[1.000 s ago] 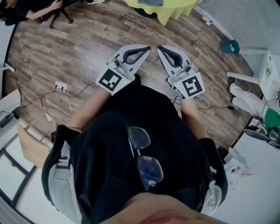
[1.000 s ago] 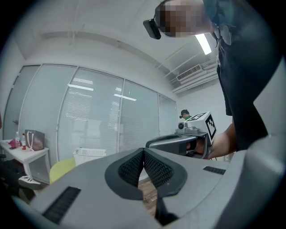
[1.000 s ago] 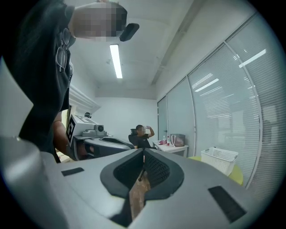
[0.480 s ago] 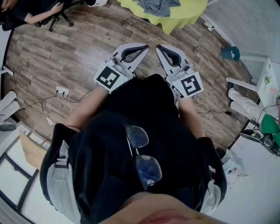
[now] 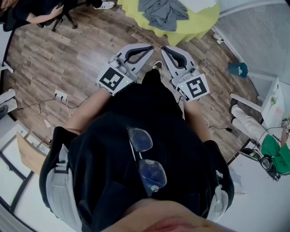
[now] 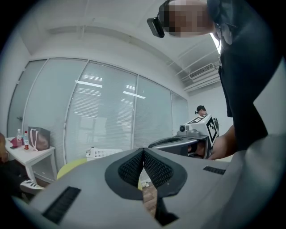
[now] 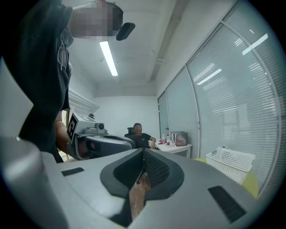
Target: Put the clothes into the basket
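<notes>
Grey clothes (image 5: 163,12) lie on a yellow table (image 5: 199,25) over wood-plank floor (image 5: 54,59).

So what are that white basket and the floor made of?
The basket looks like white moulded plastic, matte, judging by its regular grid of holes. The floor looks like wood planks or wood-print laminate, with brown grain and plank seams; which, I can't tell.
</notes>
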{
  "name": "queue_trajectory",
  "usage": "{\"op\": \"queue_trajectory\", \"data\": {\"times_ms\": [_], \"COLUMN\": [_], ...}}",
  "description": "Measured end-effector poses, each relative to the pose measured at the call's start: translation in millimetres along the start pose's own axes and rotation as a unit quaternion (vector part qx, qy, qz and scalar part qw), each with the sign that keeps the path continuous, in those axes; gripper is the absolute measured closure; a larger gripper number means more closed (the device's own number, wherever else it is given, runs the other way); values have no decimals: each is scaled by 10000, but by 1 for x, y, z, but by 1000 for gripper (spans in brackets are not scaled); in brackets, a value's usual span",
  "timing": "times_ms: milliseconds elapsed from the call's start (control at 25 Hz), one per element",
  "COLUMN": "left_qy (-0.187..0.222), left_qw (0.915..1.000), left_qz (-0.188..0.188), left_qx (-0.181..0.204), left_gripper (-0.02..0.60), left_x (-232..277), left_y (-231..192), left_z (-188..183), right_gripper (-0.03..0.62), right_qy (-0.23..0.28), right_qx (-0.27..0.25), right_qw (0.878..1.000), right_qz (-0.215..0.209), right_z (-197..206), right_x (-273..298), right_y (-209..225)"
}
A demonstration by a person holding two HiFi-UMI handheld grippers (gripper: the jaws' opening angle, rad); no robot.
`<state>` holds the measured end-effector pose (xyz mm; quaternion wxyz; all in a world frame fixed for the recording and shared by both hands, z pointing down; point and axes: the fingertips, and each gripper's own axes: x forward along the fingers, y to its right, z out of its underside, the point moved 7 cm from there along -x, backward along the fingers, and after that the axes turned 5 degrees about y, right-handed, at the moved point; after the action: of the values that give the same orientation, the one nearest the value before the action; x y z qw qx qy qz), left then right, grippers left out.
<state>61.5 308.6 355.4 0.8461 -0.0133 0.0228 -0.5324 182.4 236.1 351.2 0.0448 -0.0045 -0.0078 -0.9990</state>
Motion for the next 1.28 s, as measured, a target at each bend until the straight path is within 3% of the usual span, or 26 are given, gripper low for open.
{"op": "queue_trajectory", "data": {"times_ms": [480, 800, 1000, 1280], "left_qy": [-196, -331, -441, -549], "left_qw": [9985, 9967, 9963, 9981], "left_qz": [-491, -746, -734, -193], "left_qx": [115, -12, 103, 178], "left_gripper": [571, 572, 572, 572], "left_x": [113, 162, 178, 204], "left_y": [-60, -116, -146, -213], "left_z": [-8, 4, 13, 36], "right_gripper": [565, 565, 563, 563], "right_qy": [-7, -213, -424, -809], "right_qx": [44, 433, 444, 629], "right_qw": [9986, 9961, 9956, 9944], "right_qz": [-533, -733, -713, -276], "right_z": [-8, 12, 24, 57], "right_x": [23, 58, 76, 124], "right_y": [140, 217, 239, 279]}}
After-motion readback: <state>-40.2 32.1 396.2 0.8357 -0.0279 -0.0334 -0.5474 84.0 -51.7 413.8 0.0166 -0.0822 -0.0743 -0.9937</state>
